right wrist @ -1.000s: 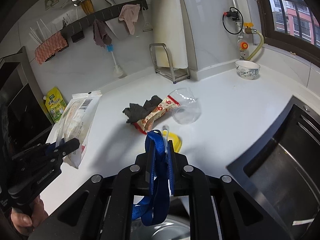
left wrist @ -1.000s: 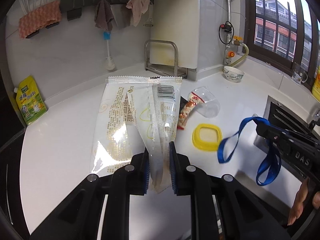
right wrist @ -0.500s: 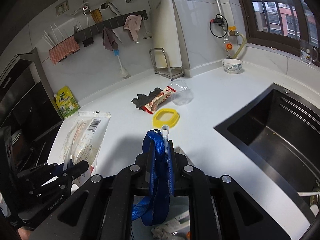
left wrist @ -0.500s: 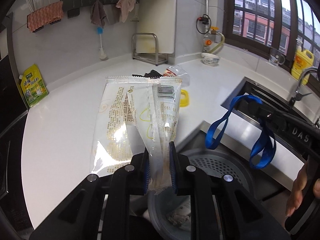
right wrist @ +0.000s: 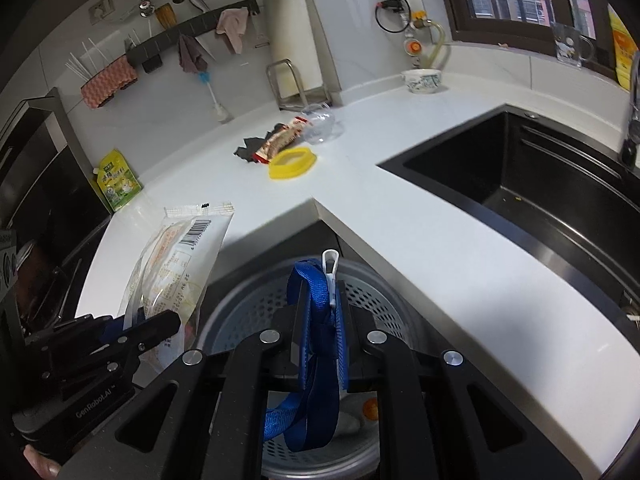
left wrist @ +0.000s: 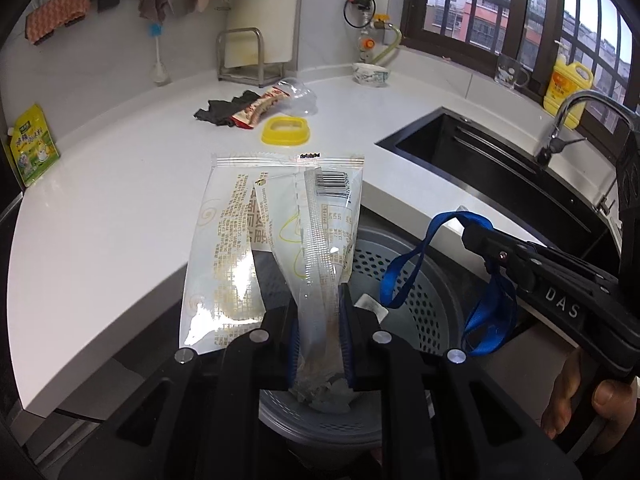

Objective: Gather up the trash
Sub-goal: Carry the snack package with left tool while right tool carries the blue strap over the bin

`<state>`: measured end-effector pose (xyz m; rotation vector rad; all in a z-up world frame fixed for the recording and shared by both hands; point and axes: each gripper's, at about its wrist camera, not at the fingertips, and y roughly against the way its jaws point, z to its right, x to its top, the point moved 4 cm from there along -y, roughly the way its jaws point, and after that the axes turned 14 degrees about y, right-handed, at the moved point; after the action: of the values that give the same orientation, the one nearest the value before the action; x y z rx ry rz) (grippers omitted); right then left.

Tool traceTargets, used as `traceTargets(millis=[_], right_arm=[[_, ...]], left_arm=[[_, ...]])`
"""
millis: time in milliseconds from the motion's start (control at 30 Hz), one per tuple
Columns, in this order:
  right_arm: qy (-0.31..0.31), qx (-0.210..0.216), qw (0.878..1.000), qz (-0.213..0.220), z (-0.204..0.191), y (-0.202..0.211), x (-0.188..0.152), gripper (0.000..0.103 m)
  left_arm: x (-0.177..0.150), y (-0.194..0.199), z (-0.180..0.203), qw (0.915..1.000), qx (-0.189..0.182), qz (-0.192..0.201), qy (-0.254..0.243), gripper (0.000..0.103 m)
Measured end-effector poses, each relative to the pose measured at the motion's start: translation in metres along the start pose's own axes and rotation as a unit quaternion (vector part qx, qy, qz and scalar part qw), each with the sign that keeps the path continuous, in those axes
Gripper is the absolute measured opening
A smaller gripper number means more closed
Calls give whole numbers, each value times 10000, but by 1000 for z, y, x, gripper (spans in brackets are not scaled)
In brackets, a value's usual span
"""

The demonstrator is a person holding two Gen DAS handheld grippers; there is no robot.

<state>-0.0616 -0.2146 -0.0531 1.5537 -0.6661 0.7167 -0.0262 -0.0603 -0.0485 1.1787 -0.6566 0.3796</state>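
Trash held above the perforated bin (left wrist: 404, 276) off the counter's front edge: clear wrapper (left wrist: 280, 236) pinched in left gripper (left wrist: 320, 336), blue strap (right wrist: 316, 320) in right gripper (right wrist: 320, 332); best released once centred over the rim.

Left gripper (left wrist: 319, 332), right gripper (right wrist: 320, 320): jaws clamped, angled downward

Black sink (left wrist: 492, 172) sunk in white counter (left wrist: 120, 208); patterned bowl (right wrist: 421, 80) near wall; yellow detergent bottle (left wrist: 567, 87) by window; green pouch (right wrist: 115, 181), possibly dish soap, leaning at counter's end.
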Motion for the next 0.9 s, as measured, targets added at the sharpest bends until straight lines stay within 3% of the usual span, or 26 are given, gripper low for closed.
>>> traceTargets(millis=[300, 900], right_arm=[[-259, 9, 9994, -247, 16, -13, -21, 11], [-59, 49, 9968, -799, 6, -49, -37, 11]], left_arm=[[-21, -26, 7, 9993, 22, -347, -140, 18], [-37, -54, -8, 9962, 111, -867, 26, 22]])
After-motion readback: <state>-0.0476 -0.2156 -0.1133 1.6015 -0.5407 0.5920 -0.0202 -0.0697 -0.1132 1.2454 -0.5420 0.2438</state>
